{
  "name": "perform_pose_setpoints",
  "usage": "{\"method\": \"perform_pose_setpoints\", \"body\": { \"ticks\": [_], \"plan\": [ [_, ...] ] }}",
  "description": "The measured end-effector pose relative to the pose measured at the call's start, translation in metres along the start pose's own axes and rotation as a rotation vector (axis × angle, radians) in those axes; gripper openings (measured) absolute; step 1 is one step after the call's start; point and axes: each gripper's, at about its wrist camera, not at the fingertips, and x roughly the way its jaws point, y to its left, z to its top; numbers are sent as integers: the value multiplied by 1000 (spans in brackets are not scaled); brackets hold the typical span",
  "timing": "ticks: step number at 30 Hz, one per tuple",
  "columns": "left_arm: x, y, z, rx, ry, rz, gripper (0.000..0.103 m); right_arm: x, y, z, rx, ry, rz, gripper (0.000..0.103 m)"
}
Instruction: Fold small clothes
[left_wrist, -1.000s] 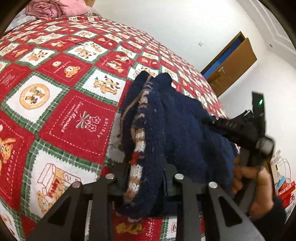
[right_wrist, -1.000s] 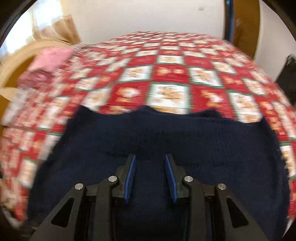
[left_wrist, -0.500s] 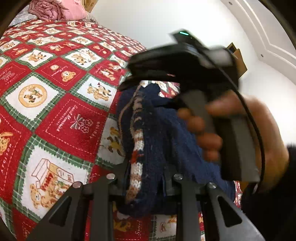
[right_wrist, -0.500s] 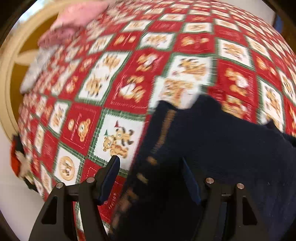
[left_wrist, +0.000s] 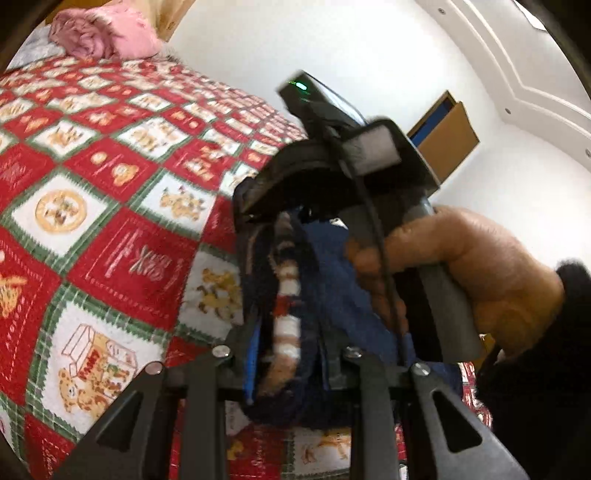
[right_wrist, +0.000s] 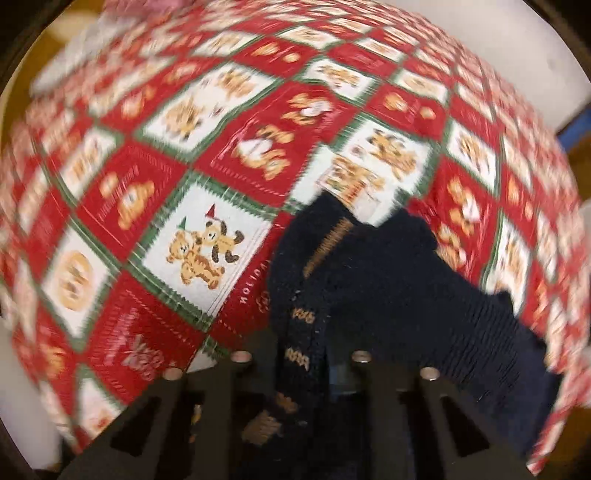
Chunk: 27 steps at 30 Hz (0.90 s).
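Observation:
A small navy knitted sweater (left_wrist: 321, 280) with a tan, white and red patterned band lies on the red Christmas quilt (left_wrist: 110, 229). My left gripper (left_wrist: 288, 354) is shut on its near edge, the band bunched between the fingers. The right gripper (left_wrist: 258, 225), held in a hand, is right in front of the left one, over the same folded edge. In the right wrist view the sweater (right_wrist: 388, 288) fills the lower right and the right gripper (right_wrist: 303, 369) is shut on its patterned edge.
A pink and grey pile of clothes (left_wrist: 99, 33) sits at the far end of the quilt. A brown door (left_wrist: 447, 140) stands in the white wall behind. The quilt's edge (right_wrist: 33, 369) drops off at the left of the right wrist view.
The right gripper swung from the sweater's middle across to the patterned edge beside the left gripper and closed on it. The left gripper kept its hold.

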Motion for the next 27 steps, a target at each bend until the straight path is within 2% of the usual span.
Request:
{"method": "perform_pose_setpoints", "body": {
  "ticks": [5, 7, 10, 14, 21, 27],
  "plan": [
    [-2, -31, 6, 84, -5, -32, 24, -40, -47, -19, 187, -153, 254, 15],
    [-1, -45, 5, 116, 3, -52, 24, -59, -65, -32, 227, -221, 316, 15],
    [2, -68, 2, 168, 17, -90, 24, -83, -95, -50, 271, -288, 363, 15],
    [13, -109, -8, 249, 53, -155, 24, -108, -143, -82, 341, -348, 390, 14],
    [46, -183, -30, 365, 132, -256, 24, -131, -240, -148, 464, -423, 371, 14],
    [87, -226, -52, 440, 209, -287, 24, -128, -293, -184, 503, -433, 344, 14]
  ]
}}
